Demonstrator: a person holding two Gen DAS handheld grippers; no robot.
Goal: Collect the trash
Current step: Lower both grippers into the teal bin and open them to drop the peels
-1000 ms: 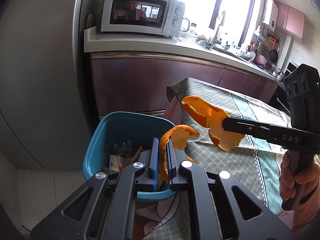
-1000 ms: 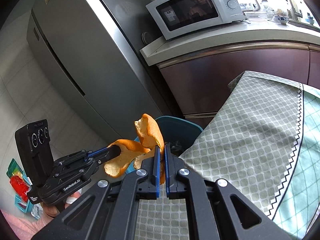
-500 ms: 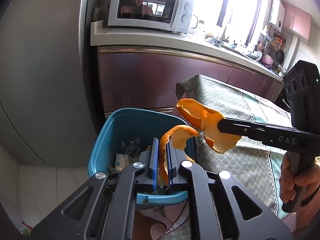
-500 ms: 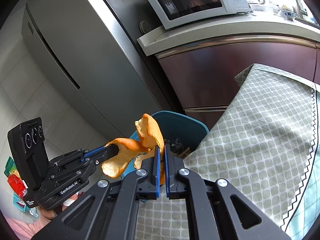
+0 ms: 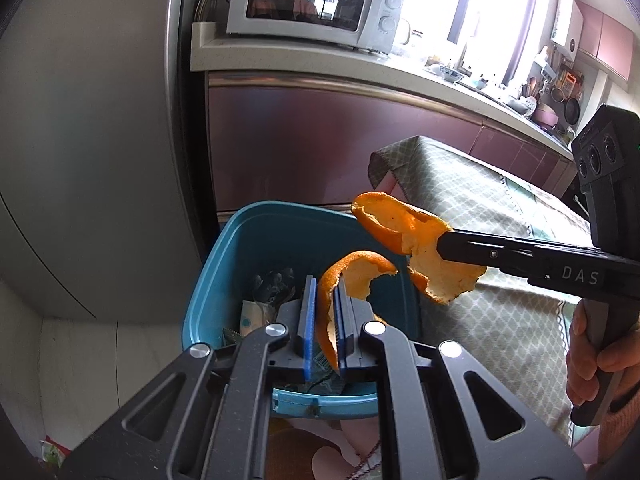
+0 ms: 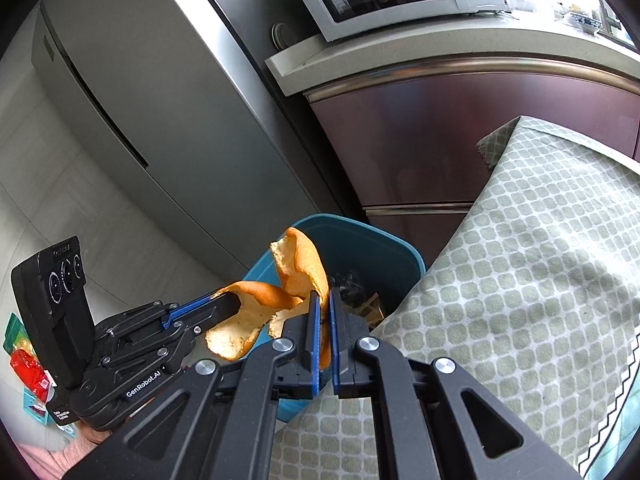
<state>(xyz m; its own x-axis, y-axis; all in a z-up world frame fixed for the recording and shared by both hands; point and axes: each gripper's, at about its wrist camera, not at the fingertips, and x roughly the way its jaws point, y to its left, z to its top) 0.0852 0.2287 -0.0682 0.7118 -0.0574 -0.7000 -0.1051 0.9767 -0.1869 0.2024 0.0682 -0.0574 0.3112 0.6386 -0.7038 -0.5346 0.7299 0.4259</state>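
My left gripper [image 5: 325, 284] is shut on a curled strip of orange peel [image 5: 352, 270] and holds it above the blue trash bin [image 5: 248, 248]. My right gripper [image 6: 324, 300] is shut on a larger orange peel [image 6: 300, 268], held above the bin's right rim [image 6: 384, 236]. In the left wrist view the right gripper [image 5: 444, 242] comes in from the right with its peel [image 5: 404, 230]. In the right wrist view the left gripper [image 6: 228, 302] shows at the left with its peel [image 6: 244, 320]. The bin holds wrappers and dark scraps [image 5: 272, 284].
A table with a green checked cloth [image 5: 480, 208] stands right of the bin. A grey fridge [image 6: 152, 92] is on the left. A dark red cabinet [image 5: 320, 136] with a microwave [image 5: 312, 0] on its counter stands behind. Colourful packets [image 6: 24, 360] lie on the floor.
Both grippers have moved with their peels from over the table edge to over the blue bin. Both stay shut.
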